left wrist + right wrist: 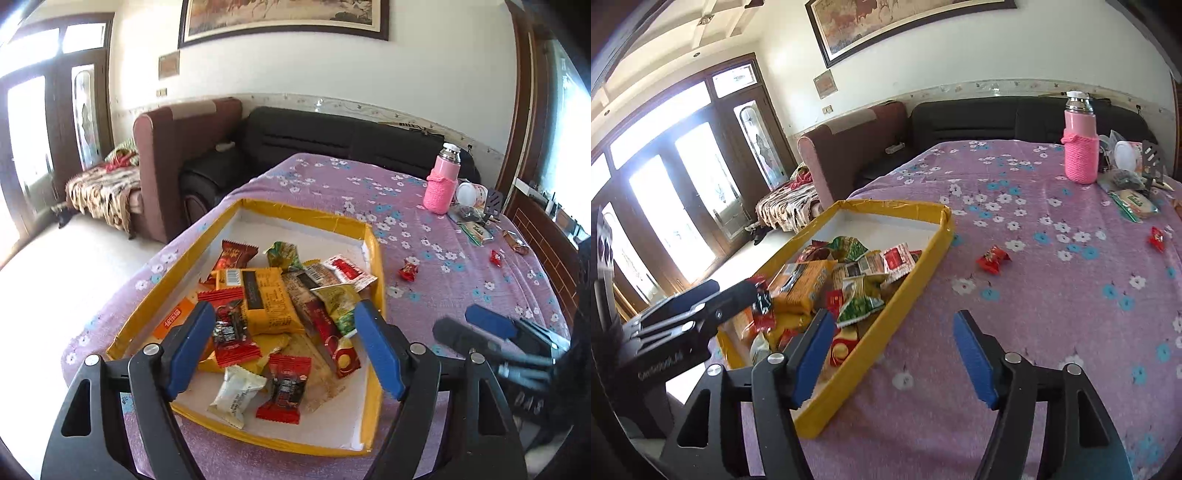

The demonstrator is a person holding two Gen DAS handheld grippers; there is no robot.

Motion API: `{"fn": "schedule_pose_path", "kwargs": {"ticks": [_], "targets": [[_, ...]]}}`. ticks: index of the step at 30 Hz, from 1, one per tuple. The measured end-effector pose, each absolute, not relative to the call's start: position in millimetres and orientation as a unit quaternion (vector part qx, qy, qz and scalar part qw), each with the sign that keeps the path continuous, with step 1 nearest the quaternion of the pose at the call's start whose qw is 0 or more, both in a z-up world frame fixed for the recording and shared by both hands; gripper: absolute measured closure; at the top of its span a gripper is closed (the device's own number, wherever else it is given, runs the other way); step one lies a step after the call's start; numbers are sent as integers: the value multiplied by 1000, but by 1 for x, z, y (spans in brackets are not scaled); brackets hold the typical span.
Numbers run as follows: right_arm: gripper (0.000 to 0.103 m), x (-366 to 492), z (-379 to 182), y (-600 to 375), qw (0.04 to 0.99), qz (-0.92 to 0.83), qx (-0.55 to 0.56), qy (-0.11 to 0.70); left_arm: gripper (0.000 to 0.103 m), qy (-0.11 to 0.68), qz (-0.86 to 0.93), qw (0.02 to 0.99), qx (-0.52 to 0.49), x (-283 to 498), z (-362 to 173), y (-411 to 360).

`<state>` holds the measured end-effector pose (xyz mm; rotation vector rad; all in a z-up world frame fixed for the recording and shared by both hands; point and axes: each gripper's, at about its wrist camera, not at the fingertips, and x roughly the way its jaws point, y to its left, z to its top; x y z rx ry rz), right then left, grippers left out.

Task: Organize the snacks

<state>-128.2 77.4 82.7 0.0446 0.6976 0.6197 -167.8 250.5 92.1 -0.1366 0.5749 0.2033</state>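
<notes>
A shallow tray with a yellow rim (303,212) (897,205) sits on the purple flowered tablecloth and holds a heap of snack packets: a big yellow packet (266,299) (801,284), a green one (862,299), a white one (236,395) and several red ones. My left gripper (284,308) hovers over the heap, open, with nothing between its blue pads. My right gripper (893,316) is open and empty above the cloth, just right of the tray's near right rim. Two red wrapped candies (993,259) (1157,238) lie loose on the cloth to the right.
A pink bottle in a knitted sleeve (1080,147) stands at the far right of the table, beside a cluster of packets and small items (1134,201). Sofas stand beyond the far edge. The table's left edge drops to the floor next to the tray.
</notes>
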Motion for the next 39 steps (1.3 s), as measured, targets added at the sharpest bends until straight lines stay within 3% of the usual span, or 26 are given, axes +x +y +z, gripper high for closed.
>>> {"fn": "schedule_pose_path", "kwargs": {"ticks": [13,18,21,23,24,39], "targets": [[27,-173,85,53,907,290,-5,304,20,244,110,964,-8,-190,113,199],[26,-186,87,52,910,294,-16,292,20,193,143,971,9,-209,127,191],[26,-196,90,55,910,304,-21,280,11,139,188,972,24,-229,139,186],[26,-201,92,58,910,313,-26,272,0,115,201,973,21,-240,141,186],[26,-203,93,60,909,315,-29,270,0,110,203,973,16,-243,140,187],[26,-218,82,74,902,324,-41,282,0,233,141,961,-39,-216,104,195]]}}
